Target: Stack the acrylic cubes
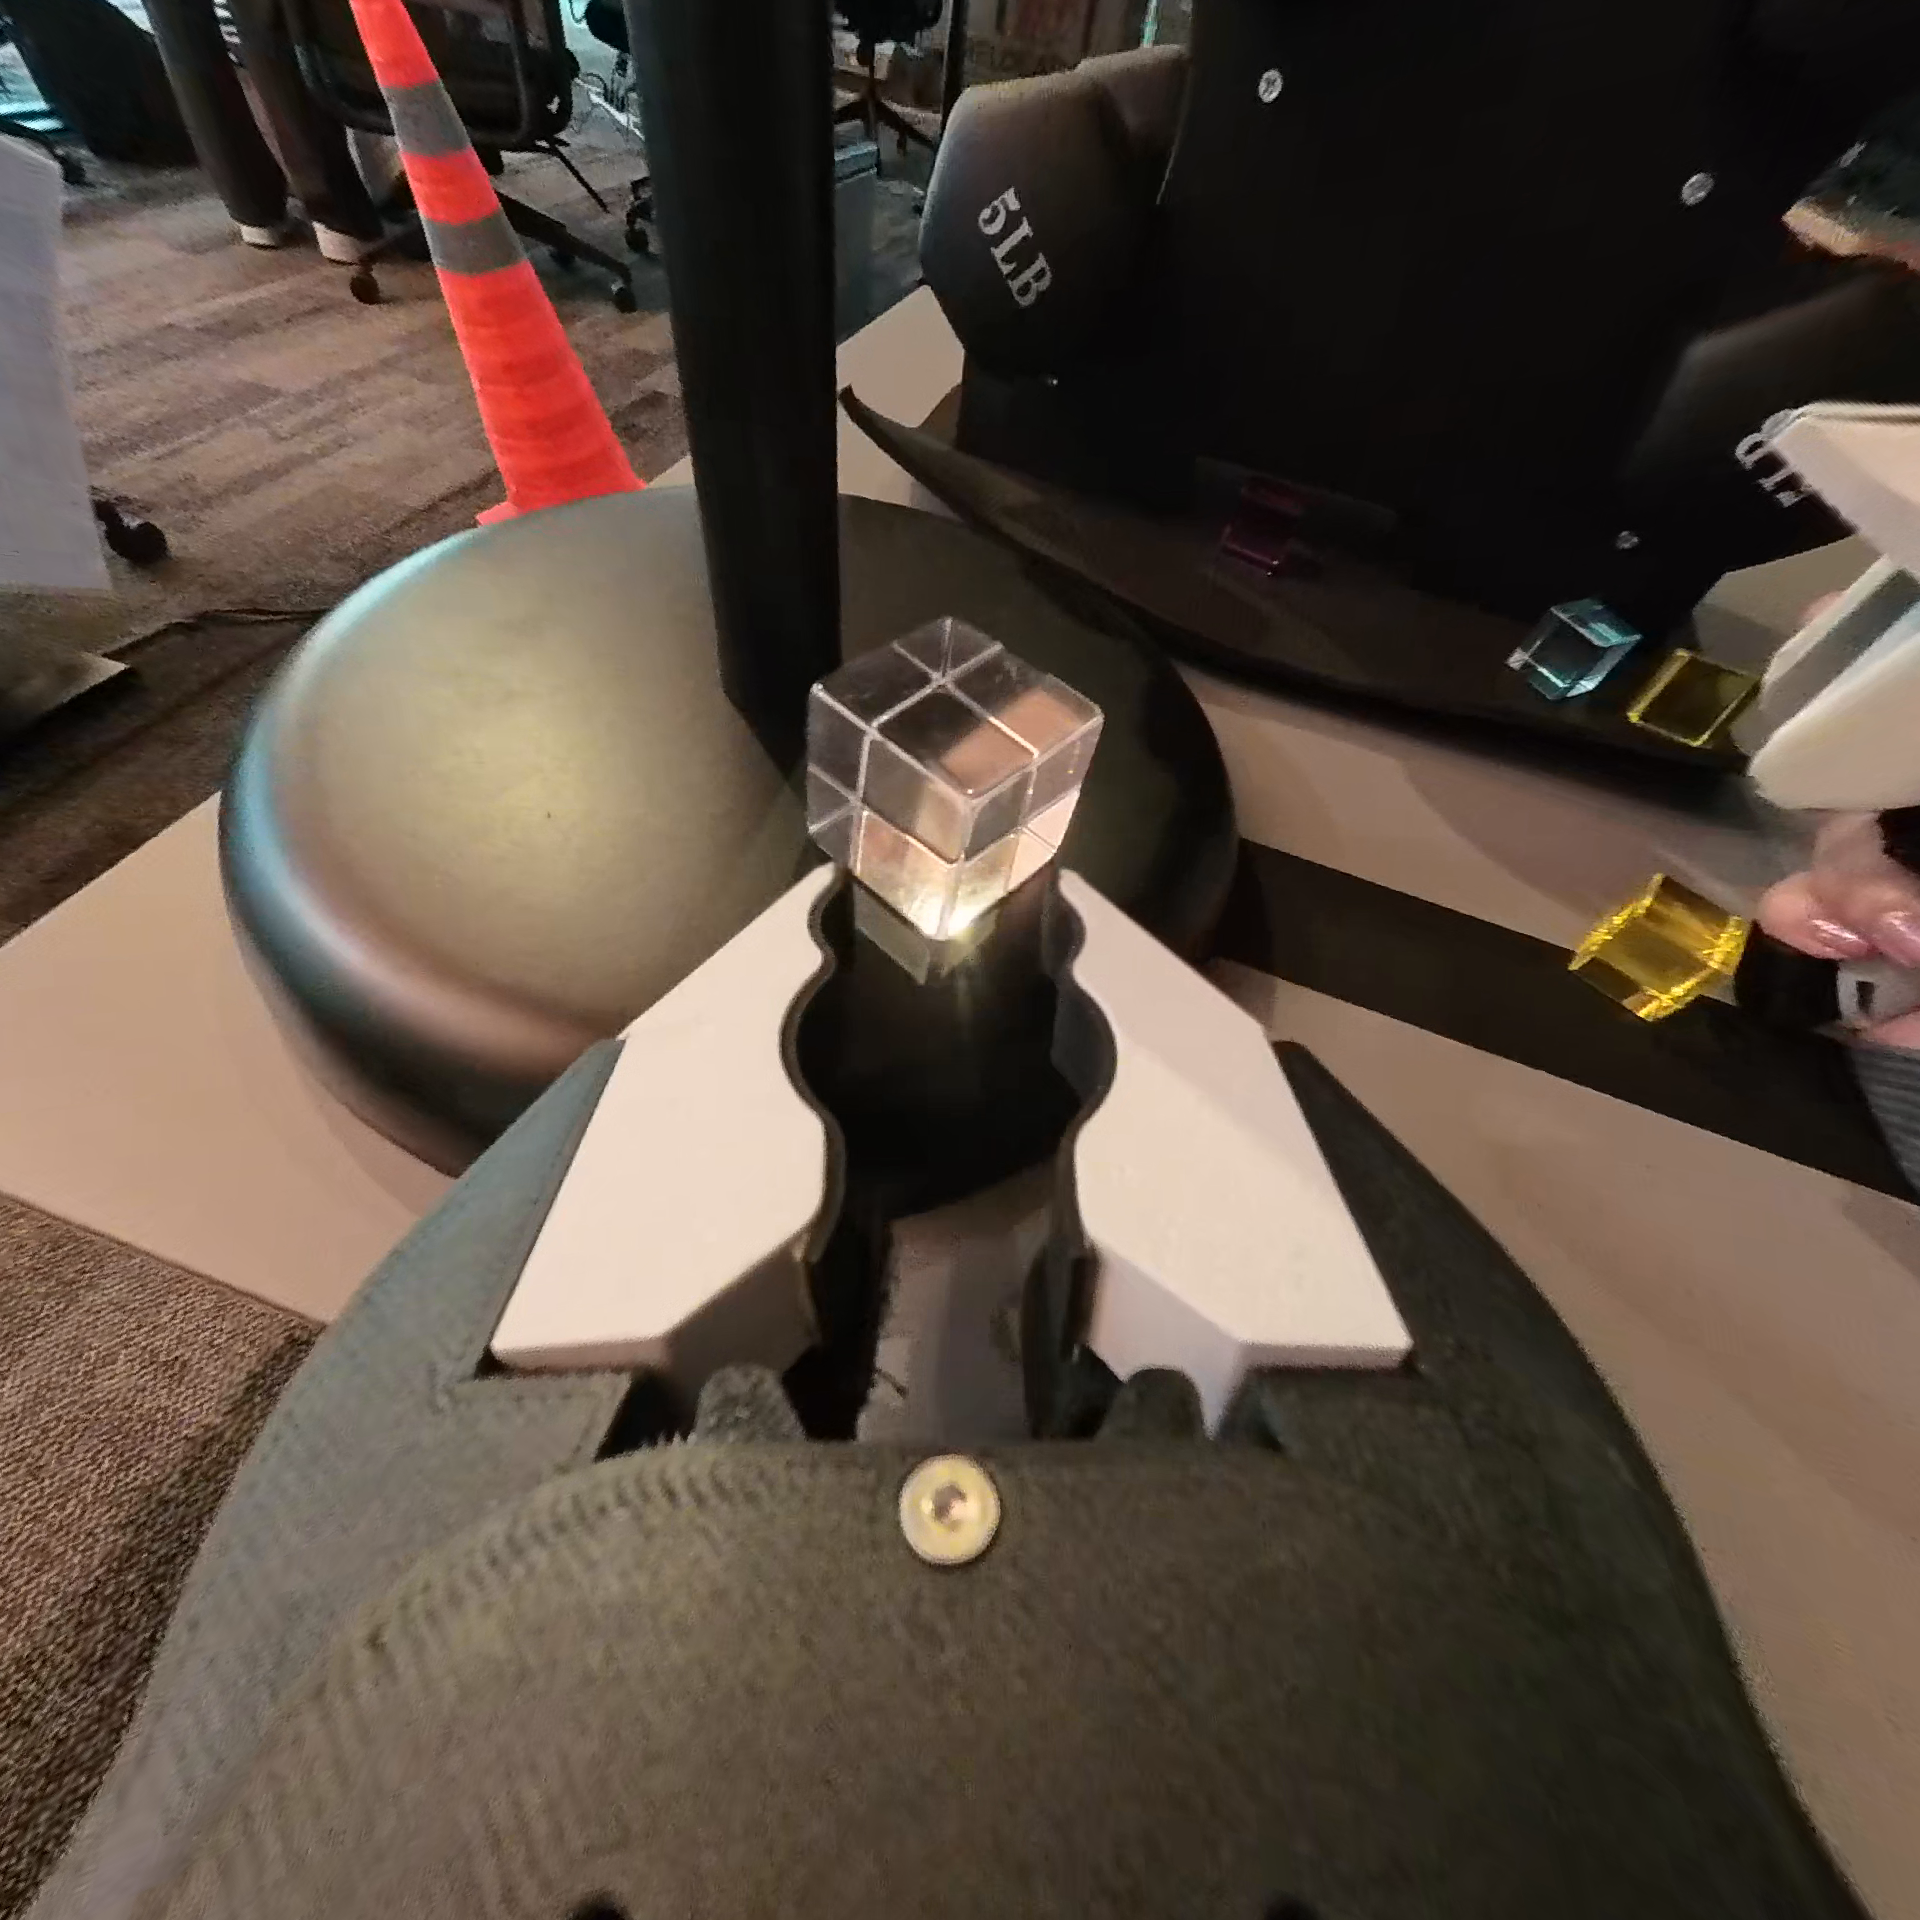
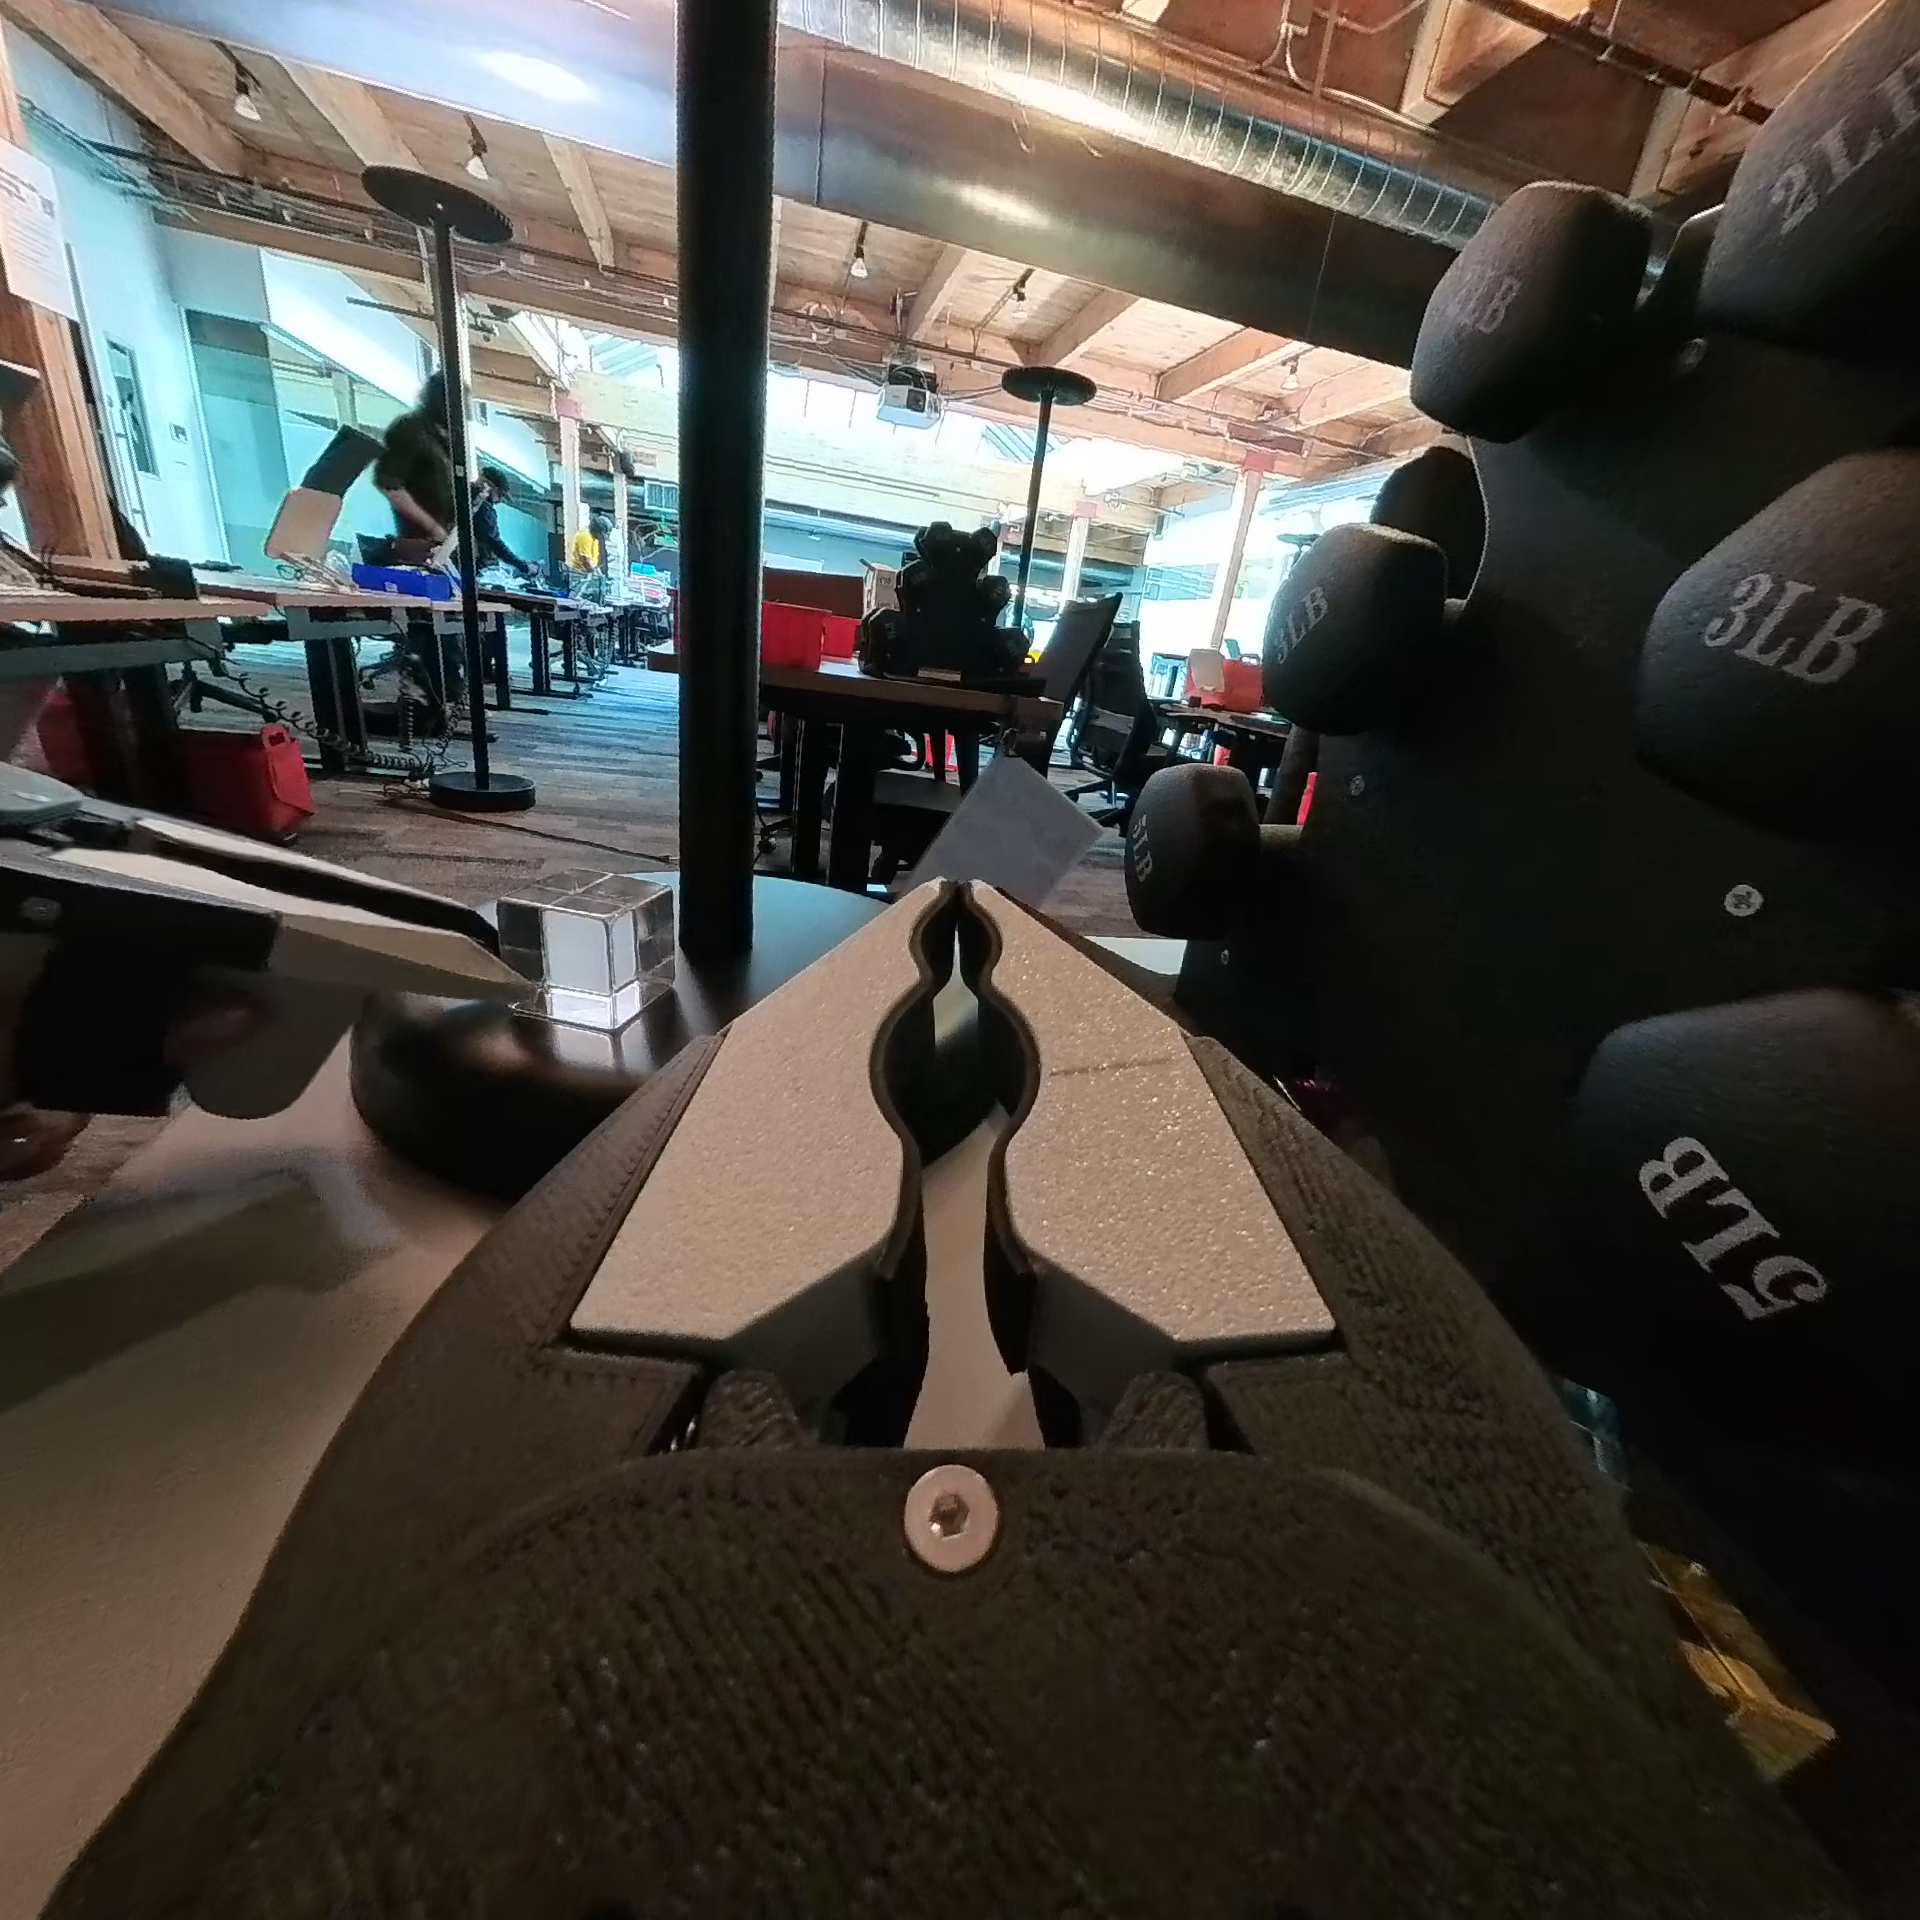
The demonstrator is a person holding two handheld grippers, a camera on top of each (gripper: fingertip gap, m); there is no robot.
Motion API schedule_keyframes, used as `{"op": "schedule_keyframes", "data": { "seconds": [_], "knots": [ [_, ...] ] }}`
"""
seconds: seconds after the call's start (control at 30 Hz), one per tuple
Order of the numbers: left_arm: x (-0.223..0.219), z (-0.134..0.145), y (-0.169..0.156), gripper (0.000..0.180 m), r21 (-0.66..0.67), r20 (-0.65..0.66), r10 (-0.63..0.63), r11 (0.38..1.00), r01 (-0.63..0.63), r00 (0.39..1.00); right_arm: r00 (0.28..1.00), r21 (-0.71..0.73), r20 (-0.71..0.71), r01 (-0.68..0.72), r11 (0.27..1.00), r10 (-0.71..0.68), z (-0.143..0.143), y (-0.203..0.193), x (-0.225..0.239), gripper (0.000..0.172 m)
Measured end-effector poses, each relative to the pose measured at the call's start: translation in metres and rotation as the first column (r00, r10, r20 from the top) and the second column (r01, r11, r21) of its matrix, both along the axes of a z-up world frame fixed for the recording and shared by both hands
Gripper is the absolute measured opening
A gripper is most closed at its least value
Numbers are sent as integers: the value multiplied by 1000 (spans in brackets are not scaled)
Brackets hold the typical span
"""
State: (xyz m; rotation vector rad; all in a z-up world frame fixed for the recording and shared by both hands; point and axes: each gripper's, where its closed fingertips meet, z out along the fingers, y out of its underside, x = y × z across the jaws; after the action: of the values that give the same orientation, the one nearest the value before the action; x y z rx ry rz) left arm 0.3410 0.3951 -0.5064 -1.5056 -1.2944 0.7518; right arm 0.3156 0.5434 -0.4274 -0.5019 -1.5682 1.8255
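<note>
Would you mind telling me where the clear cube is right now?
The clear cube rests on the round black lamp base, just beside the black pole and right at the left tool's open tips.

Open-plan office/lab | desks (image 2: 343,613) | office chairs (image 2: 1101,675) | carpet floor (image 1: 260,384) | exposed ceiling ducts (image 2: 1143,177)

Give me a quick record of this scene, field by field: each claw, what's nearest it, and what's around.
Left claw: open, tips beside the base of a clear cube; no firm pinch visible
Clear cube: resting on a black round base, just in front of its pole
Right claw: shut, nothing between its tips
Near right claw: yellow cube on the table
Behind: dumbbell rack, pale blue cube at its foot
Floor: orange cone
</note>
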Motion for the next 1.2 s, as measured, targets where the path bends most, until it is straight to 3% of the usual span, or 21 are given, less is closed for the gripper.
{"op": "schedule_keyframes", "data": {
  "seconds": [0.4,0.6,0.73,0.83,1.0,1.1,1.2],
  "knots": [
    [-6,-4,-11,23,15,5,30,999,-31,1000,1000,5,-1,-9,1000,9,0,-2,1,0],
    [-5,-3,-7,37,91,5,-9,996,9,1000,1000,6,-5,-3,1000,3,0,-1,1,0],
    [1,26,-16,68,159,-186,35,987,-5,982,993,14,-93,72,997,-71,12,10,6,0],
    [25,52,-42,71,257,-381,143,965,-45,913,974,127,-152,190,974,-170,9,22,10,3],
    [70,42,-76,72,284,-544,263,951,-121,797,995,292,34,81,953,-95,-30,24,37,17],
    [80,31,-87,71,233,-556,275,957,-170,785,985,374,143,34,927,-94,-50,28,51,31],
    [82,30,-94,71,234,-555,284,955,-181,782,950,464,248,54,884,-189,-71,39,53,37]
  ]
}}
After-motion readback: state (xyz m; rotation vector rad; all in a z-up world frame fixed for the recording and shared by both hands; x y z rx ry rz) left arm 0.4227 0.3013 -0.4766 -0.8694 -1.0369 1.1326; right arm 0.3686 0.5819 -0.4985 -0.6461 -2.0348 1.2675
